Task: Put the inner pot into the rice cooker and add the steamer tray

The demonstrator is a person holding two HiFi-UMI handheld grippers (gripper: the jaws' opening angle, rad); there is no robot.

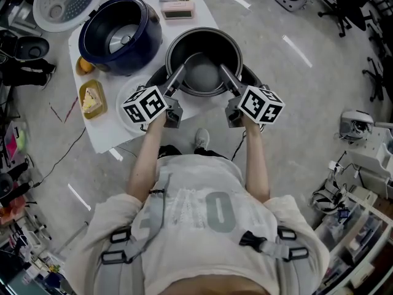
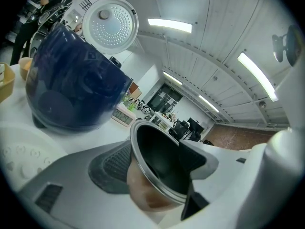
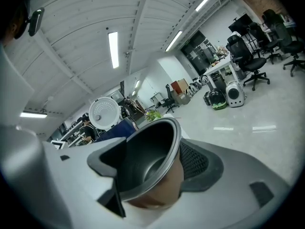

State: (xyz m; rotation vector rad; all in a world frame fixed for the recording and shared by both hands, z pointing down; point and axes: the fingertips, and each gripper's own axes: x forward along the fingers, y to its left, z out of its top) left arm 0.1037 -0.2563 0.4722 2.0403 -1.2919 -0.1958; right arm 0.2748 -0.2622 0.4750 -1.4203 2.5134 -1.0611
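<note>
The round dark-grey metal inner pot, smooth-walled with a thin rolled rim and a coppery outside, sits at the white table's near edge, just beside the glossy navy-blue round rice cooker. Your left tool and right tool each stand wide astride that rim, 1 jaw inside, 1 textured pad outside. Both your forearms reach forward, angling inward.

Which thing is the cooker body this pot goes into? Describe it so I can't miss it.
On the white table, look just left of the grey pot. The cooker is the dark blue round tub, standing open with its white perforated lid raised behind it; nothing else there is blue.
</note>
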